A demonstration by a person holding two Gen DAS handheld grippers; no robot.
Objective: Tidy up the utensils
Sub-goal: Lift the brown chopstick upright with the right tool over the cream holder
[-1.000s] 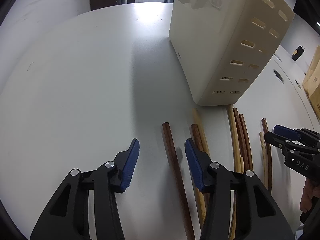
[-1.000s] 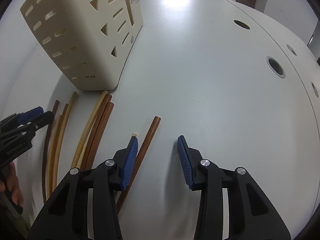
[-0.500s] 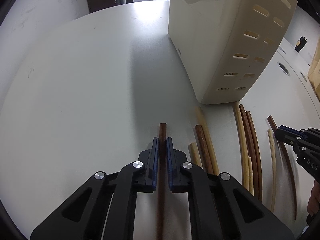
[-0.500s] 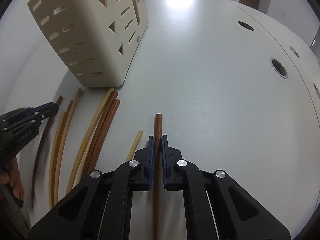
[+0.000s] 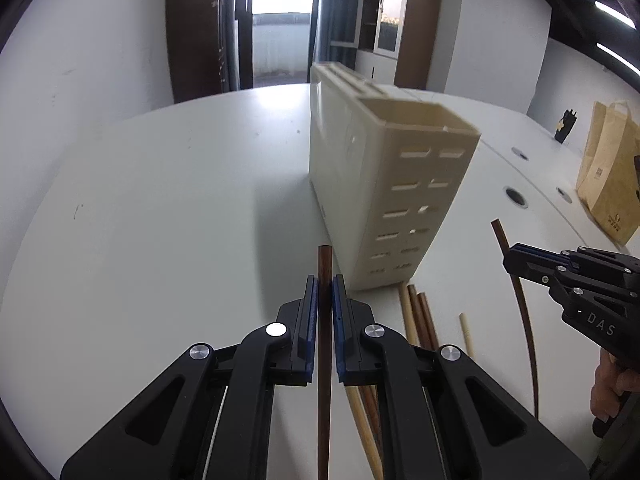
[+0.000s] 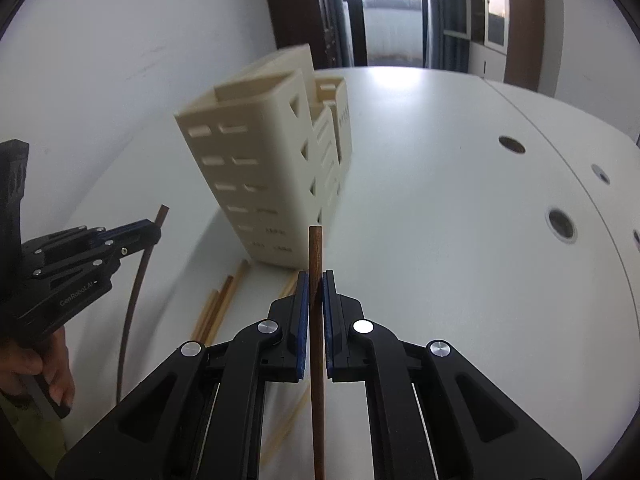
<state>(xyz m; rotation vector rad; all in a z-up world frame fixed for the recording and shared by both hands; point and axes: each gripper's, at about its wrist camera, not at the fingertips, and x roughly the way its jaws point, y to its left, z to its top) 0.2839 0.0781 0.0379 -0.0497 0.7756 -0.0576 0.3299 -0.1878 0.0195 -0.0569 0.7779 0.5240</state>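
Note:
My left gripper (image 5: pixel 324 280) is shut on a dark brown chopstick (image 5: pixel 324 264), lifted off the white table (image 5: pixel 168 200). My right gripper (image 6: pixel 316 274) is shut on another brown chopstick (image 6: pixel 315 248), also lifted. Each gripper shows in the other's view: the right one (image 5: pixel 510 258) holding its chopstick (image 5: pixel 520 300), the left one (image 6: pixel 154 230) holding its chopstick (image 6: pixel 134 300). The cream slotted utensil holder (image 5: pixel 392 192) stands just beyond both; it also shows in the right wrist view (image 6: pixel 264 168). Several light and dark chopsticks (image 5: pixel 416 312) lie on the table at its foot, also in the right wrist view (image 6: pixel 220 300).
A brown paper bag (image 5: pixel 608 176) stands at the table's far right. Round cable holes (image 6: pixel 560 222) dot the table on the right. A wall (image 6: pixel 120 40) runs behind the holder. A doorway and cabinets (image 5: pixel 384 32) lie beyond the table.
Both grippers closed on a chopstick each, then lifted and tilted up, so the holder's open top and the room now show.

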